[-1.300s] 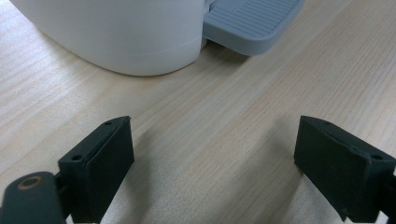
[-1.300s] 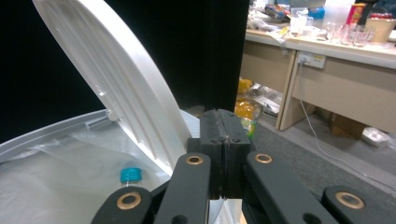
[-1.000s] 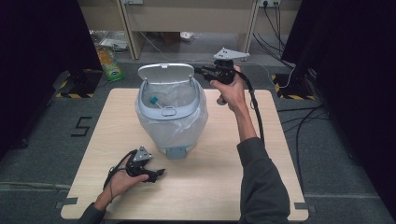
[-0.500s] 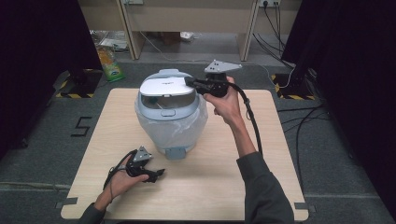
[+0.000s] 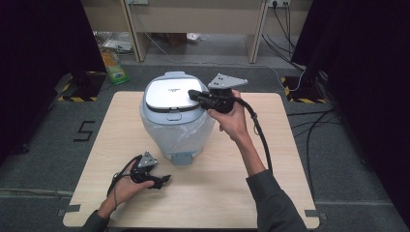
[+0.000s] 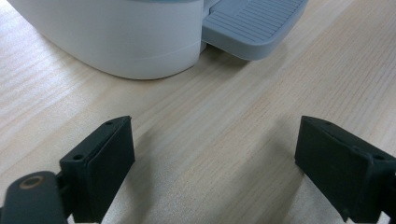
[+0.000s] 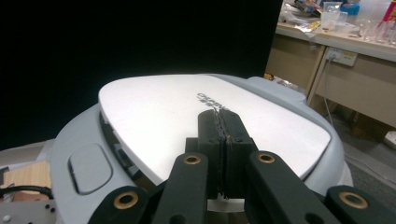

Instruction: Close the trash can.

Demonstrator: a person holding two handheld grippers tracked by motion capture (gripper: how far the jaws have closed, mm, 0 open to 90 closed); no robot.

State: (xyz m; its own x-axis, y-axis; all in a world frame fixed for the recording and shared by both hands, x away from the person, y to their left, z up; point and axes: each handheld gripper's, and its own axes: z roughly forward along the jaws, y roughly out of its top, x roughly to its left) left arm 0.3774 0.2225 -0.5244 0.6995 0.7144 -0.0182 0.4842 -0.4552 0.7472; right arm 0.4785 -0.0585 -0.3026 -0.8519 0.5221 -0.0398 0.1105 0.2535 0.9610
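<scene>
While the pale blue-grey plastic pedal bin (image 5: 176, 121) stands near the middle of the light wooden surface (image 5: 270, 193), its smooth white oval lid (image 5: 169, 93) lies shut and flat on top, framed by a rounded grey rim. A thin, crinkled translucent liner (image 5: 193, 133) hangs over the bin's upper wall, and what the bin holds cannot be seen. The right claw (image 5: 192, 94), matte black, lies over the lid's right side with its pads pressed tight together and nothing between them; in the right gripper view the tips (image 7: 219, 122) sit low over the white lid (image 7: 187, 116), beside small printed lettering, though contact cannot be judged. At the bin's near foot a ribbed grey pedal (image 6: 254, 23) juts out over the wood grain. The left claw (image 5: 164, 180) rests low on the surface, near the bin's base, with its jaws spread wide and bare wood between them (image 6: 215, 172). Bare wood runs broad to either side of the bin and along the near edge.
</scene>
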